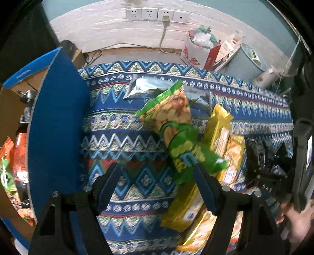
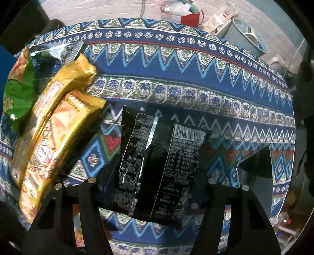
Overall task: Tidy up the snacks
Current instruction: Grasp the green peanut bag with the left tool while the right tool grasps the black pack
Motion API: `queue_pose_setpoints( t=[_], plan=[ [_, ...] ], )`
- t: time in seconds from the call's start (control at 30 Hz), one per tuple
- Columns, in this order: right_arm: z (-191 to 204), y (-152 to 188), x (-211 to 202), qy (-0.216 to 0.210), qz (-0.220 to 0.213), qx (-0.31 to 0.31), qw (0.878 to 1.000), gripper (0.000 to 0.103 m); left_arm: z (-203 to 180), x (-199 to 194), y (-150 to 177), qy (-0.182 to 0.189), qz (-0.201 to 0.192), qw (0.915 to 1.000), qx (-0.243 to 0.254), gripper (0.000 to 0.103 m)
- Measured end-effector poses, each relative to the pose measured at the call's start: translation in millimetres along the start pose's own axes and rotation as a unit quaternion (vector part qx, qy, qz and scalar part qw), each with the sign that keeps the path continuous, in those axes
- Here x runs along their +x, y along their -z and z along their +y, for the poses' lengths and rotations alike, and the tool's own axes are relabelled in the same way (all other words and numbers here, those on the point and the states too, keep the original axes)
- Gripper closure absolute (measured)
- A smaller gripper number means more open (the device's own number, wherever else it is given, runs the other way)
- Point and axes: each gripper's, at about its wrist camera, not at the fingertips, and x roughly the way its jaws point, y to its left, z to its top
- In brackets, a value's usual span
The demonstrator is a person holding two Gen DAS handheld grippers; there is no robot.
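Observation:
In the left wrist view my left gripper is open above the patterned tablecloth. Its right finger touches the lower end of a green snack bag. A silver bag lies behind it and two gold packets lie to its right. A blue-sided cardboard box with snacks inside stands at the left. In the right wrist view my right gripper is open, with a black snack bag lying between its fingers. The gold packets and the green bag lie to the left.
Behind the table stand a red-and-white carton and a grey bucket. Wall sockets with a cable are on the brick wall. The other gripper and a hand show at the right edge.

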Motion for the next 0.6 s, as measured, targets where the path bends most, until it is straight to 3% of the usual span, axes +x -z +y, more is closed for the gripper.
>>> queue_pose_setpoints(
  t=[0.27,0.43,0.6],
  plan=[
    [-20.6,-9.2,-16.6,0.004,-0.039,-0.008,0.999,0.046,-4.8,14.9,-20.5,0.032,0.007,0.9982,-0.051,0.024],
    [-26.9,-12.8,-31.5,-0.012,-0.053,-0.011,0.998,0.046,-11.8,32.5,-29.2,0.026,0.013,0.9981,-0.054,0.024],
    [-0.8,-27.3,-44.0,-0.021,-0.061,-0.015,0.998,0.045,-14.5,46.7,-30.4,0.018,0.022,0.9985,-0.046,0.024]
  ],
)
